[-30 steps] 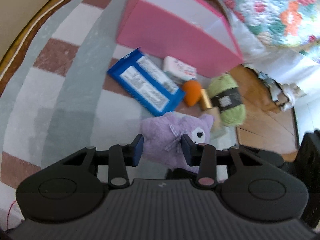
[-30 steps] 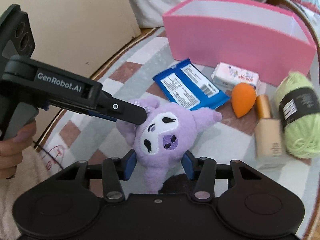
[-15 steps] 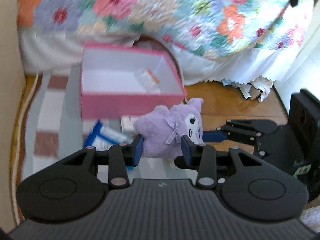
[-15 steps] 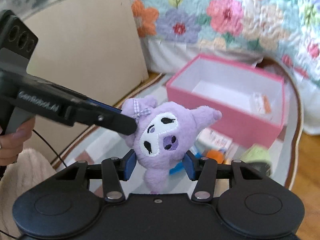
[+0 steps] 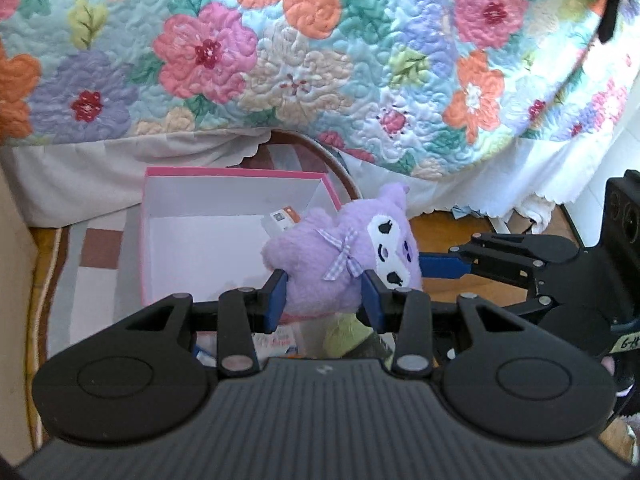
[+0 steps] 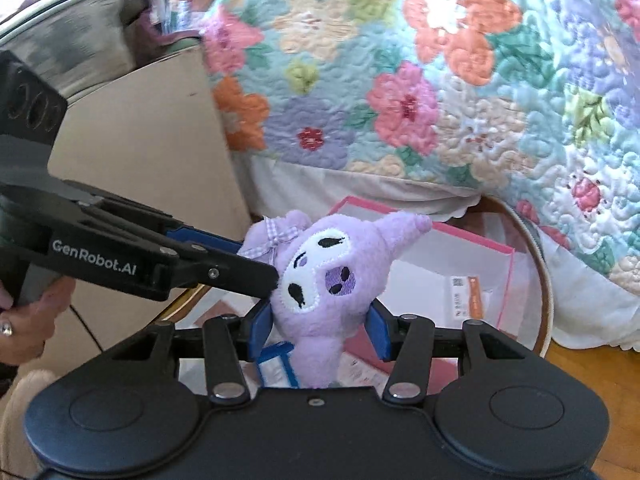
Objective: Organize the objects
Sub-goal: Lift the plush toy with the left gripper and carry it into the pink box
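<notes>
Left wrist view: left gripper (image 5: 323, 294) clamps the purple plush (image 5: 344, 256), held up over the pink box (image 5: 224, 178); floral quilt (image 5: 320, 48) behind.

Right wrist view: right gripper (image 6: 320, 326) pinches it too.

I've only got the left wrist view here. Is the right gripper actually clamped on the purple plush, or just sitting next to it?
Observer: In the right wrist view, the right gripper is closed on both sides of the purple plush, low on its body.
Operator: Where is my left gripper biting, seen from that side?
Observer: The left gripper comes in from the left and pinches the part with the checked bow, beside the face.
Operator: What lies under the plush?
Observer: A blue packet shows just below it, and the pink box sits farther ahead.
</notes>
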